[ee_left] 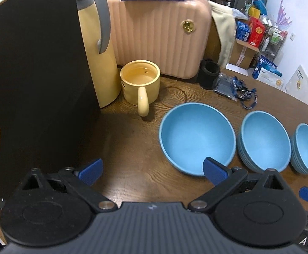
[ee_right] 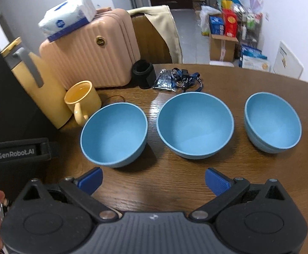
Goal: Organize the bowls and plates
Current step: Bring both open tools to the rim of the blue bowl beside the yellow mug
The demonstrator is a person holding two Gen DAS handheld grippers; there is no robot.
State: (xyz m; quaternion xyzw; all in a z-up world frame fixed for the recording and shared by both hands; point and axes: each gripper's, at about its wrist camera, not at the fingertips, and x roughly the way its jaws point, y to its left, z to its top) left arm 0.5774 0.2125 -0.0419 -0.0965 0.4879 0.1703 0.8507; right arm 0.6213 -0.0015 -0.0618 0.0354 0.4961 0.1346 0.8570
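We see a round wooden table with a pink ribbed suitcase at its far left, a tissue pack on top. Three blue bowls stand upright, mouths up, in a left-to-right row: left bowl, middle bowl, right bowl, apart. A yellow mug sits far-left of them. A strap reads "GenRobot.AI". Our left gripper and right gripper hover near, jaws spread wide, empty.

A lived-in home room: wooden table, pink suitcase, tissue pack, cluttered corner shelf (boxes piled beside).
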